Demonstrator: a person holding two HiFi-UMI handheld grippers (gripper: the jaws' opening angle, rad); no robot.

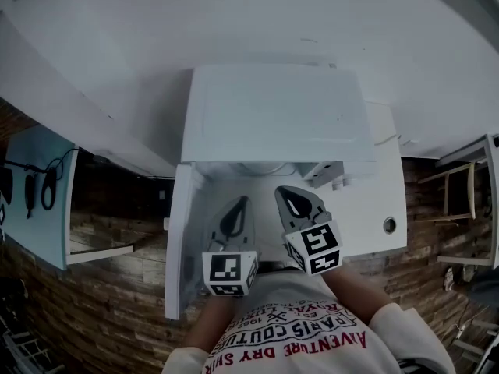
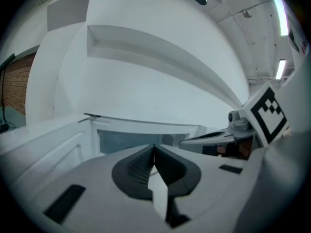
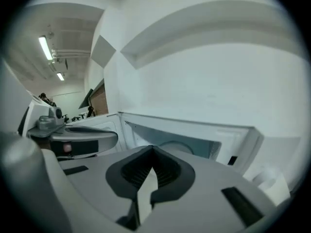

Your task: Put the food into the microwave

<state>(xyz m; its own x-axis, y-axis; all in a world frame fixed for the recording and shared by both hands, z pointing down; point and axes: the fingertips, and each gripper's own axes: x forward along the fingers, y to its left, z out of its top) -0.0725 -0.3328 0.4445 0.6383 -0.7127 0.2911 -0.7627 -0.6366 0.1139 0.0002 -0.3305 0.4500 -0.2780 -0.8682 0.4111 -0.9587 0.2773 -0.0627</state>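
Closest is the person's shirt [image 1: 300,335], pale with red print on it. Just past it are the two tools, side by side and a little apart, each with a black and white cube on its back. Both point at the open front of the microwave [image 1: 273,114].

The left tool [image 1: 241,201] has its two jaws pressed together, and nothing is between them. The right tool [image 1: 282,190] also has its jaws together and is holding nothing. It sits a bit higher than the left one.

The white door [image 1: 179,232] is swung out to the left, beside the left tool. The microwave is white and stands on a white table [image 1: 387,181]. Inside it lies a round pale thing [image 3: 176,147]. I cannot tell if that is the food or just the plate that turns. No food shows anywhere outside.

The table has a small round hole [image 1: 389,224] near its right side. Brown floor [image 1: 117,287] shows on both sides of the table. Behind the microwave is a plain white wall [image 1: 234,22].
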